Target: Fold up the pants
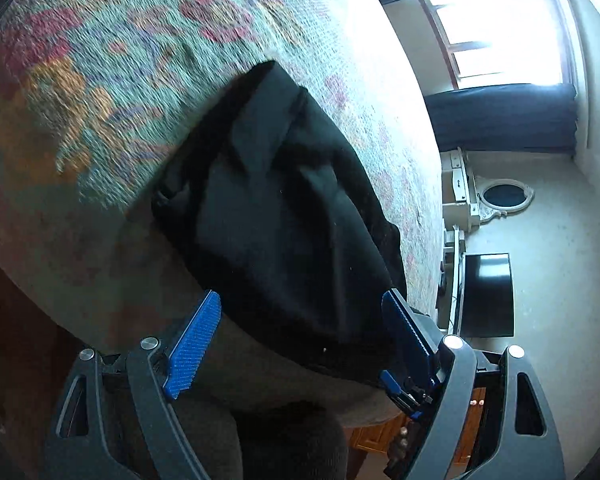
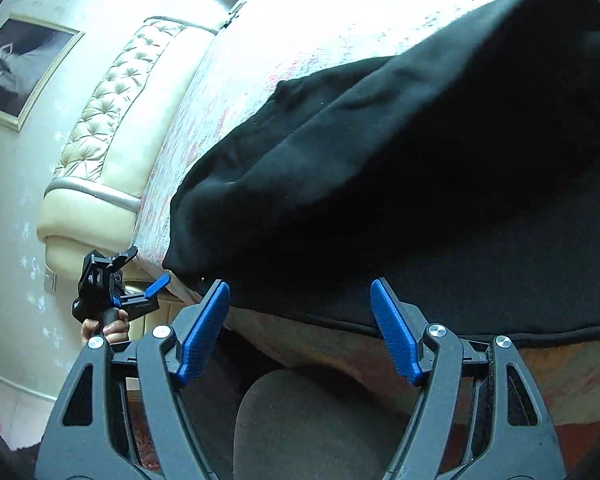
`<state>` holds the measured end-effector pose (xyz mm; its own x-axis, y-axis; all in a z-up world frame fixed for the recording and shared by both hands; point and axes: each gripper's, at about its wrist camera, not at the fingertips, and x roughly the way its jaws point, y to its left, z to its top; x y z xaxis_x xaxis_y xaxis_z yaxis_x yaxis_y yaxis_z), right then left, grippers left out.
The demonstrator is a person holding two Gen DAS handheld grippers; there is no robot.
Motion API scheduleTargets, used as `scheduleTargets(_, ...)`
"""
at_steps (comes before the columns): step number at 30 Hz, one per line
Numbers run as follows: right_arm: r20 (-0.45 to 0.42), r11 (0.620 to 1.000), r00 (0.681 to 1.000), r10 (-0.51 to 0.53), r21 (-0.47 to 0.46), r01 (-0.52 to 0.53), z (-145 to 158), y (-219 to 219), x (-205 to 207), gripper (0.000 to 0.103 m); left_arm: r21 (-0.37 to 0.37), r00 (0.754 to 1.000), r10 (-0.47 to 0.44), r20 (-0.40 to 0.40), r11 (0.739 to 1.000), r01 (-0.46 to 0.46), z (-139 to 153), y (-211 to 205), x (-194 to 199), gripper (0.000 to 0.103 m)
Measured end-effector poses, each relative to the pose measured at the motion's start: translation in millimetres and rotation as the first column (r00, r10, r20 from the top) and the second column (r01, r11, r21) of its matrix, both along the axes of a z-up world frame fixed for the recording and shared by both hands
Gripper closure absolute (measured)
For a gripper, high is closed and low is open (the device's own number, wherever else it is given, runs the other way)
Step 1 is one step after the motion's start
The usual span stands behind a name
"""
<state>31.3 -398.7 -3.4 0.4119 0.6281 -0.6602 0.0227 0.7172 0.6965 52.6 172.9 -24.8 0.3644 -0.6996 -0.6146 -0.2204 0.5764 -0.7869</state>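
Just one black pants (image 2: 420, 168), two open-jawed tools (image 2: 300, 320)

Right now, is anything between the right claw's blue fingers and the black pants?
No. In the right wrist view the open right claw meets the pants edge directly, nothing between.

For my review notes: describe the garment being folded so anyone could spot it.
Start at the bed with its faded floral cover. Near its front edge lie the black pants, bunched into thick folds. They are the only dark, plain cloth on the pale patterned cover.
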Motion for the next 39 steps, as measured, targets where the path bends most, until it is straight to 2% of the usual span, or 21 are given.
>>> scheduleTargets(4,-0.003,1.0,1.0,-0.013,0.014,0.013,-2.3,-4.1,1.1,0.03,0.053,0.999,0.022,0.035,0.998,-0.024,7.9,-8.5,0.3,0.022)
scheduleTargets(7,-0.002,1.0,1.0,-0.023,0.012,0.023,-4.4,-9.7,-1.3,0.029,0.101,0.999,0.034,-0.004,0.994,-0.034,3.5,-21.9,4.7,0.022)
scheduleTargets(10,-0.001,0.999,1.0,-0.028,0.017,0.028,-4.3,-11.3,-1.6,0.029,0.096,0.995,0.08,-0.053,0.993,-0.074,-3.7,-28.2,-1.4,0.022)
scheduleTargets(13,0.008,0.998,0.999,-0.049,0.028,0.049,-2.9,-15.3,-0.5,0.028,0.114,0.994,0.106,-0.038,0.988,-0.101,-1.4,-24.1,-4.0,0.022)
scheduleTargets(17,0.01,0.99,0.992,-0.127,0.07,0.126,-5.3,-35.2,2.4,0.028,0.127,0.987,0.16,-0.023,0.98,-0.156,-5.5,-10.8,-8.0,0.022)
scheduleTargets(19,0.012,0.981,0.984,-0.176,0.08,0.175,-5.7,-48.2,3.3,0.028,0.149,0.983,0.185,-0.022,0.972,-0.18,-6.0,-13.2,-4.4,0.029)
scheduleTargets(21,0.013,0.968,0.973,-0.231,0.099,0.229,-6.5,-63.2,6.3,0.029,0.223,0.981,0.193,-0.015,0.957,-0.185,-3.3,-16.3,-3.0,0.05)
scheduleTargets(23,0.019,0.957,0.962,-0.272,0.111,0.268,-6.7,-73.3,10.8,0.029,0.282,0.98,0.2,-0.008,0.941,-0.19,-0.5,-20.8,-0.4,0.062)
scheduleTargets(26,0.039,0.949,0.953,-0.299,0.112,0.293,-6.5,-80.4,24.0,0.046,0.303,0.976,0.215,-0.012,0.931,-0.202,-2.0,-20.7,1.4,0.069)
scheduleTargets(28,0.048,0.951,0.953,-0.298,0.1,0.292,-8.7,-79.0,33.4,0.07,0.311,0.978,0.209,-0.013,0.93,-0.195,-3.7,-17.6,2.7,0.07)
scheduleTargets(31,0.032,0.954,0.955,-0.296,0.056,0.294,-16.8,-75.4,43.9,0.085,0.329,0.982,0.186,-0.012,0.928,-0.171,-4.2,-16.8,7.8,0.071)
scheduleTargets(33,0.038,0.949,0.949,-0.313,0.037,0.312,-16.7,-74.7,41.5,0.091,0.331,0.985,0.172,-0.011,0.93,-0.158,-3.5,-16.6,11.2,0.072)
scheduleTargets(36,0.095,0.95,0.945,-0.311,0.014,0.312,0.9,-66.9,25.5,0.093,0.289,0.977,0.211,-0.03,0.938,-0.193,-1.1,-10.5,10.8,0.078)
scheduleTargets(39,0.124,0.952,0.944,-0.305,0.011,0.306,16.8,-61.1,4.9,0.094,0.321,0.967,0.256,-0.003,0.916,-0.241,1.5,5.9,5.1,0.08)
